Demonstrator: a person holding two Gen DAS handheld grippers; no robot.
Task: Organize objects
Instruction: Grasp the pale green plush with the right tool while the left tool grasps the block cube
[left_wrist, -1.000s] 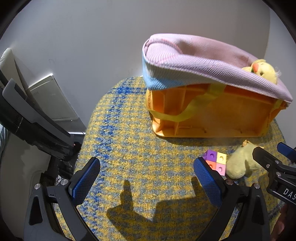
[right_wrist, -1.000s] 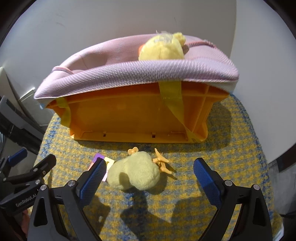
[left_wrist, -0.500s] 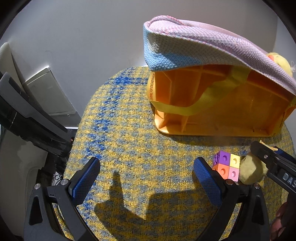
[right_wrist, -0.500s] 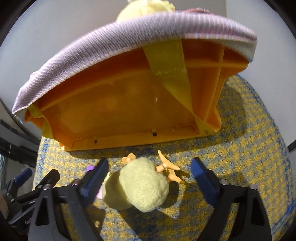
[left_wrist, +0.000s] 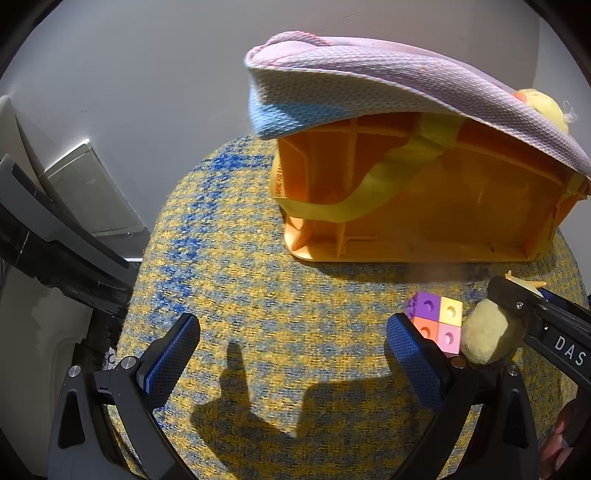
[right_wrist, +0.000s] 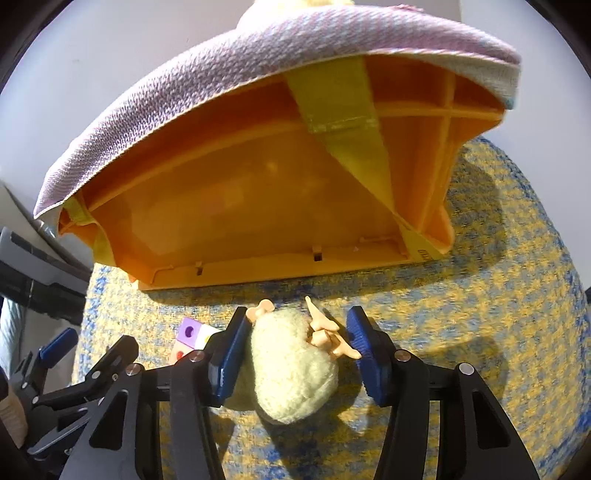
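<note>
A pale yellow plush chick (right_wrist: 293, 373) with orange feet lies on the yellow-and-blue woven seat, in front of an orange plastic bin (right_wrist: 258, 206) lined with pink fabric. My right gripper (right_wrist: 297, 350) has its blue pads on either side of the chick, closing on it; the left pad touches it. The chick also shows in the left wrist view (left_wrist: 485, 338), beside a block of coloured cubes (left_wrist: 437, 321). A second yellow plush (left_wrist: 543, 107) sits in the bin. My left gripper (left_wrist: 295, 354) is open and empty over the seat.
The woven round seat (left_wrist: 240, 277) ends at curved edges left and right. A grey wall stands behind the bin. A dark frame and a grey panel (left_wrist: 92, 192) stand at the left.
My right gripper moved forward and down onto the plush chick and its pads closed in around it. My left gripper shifted slightly closer to the seat and stayed open.
</note>
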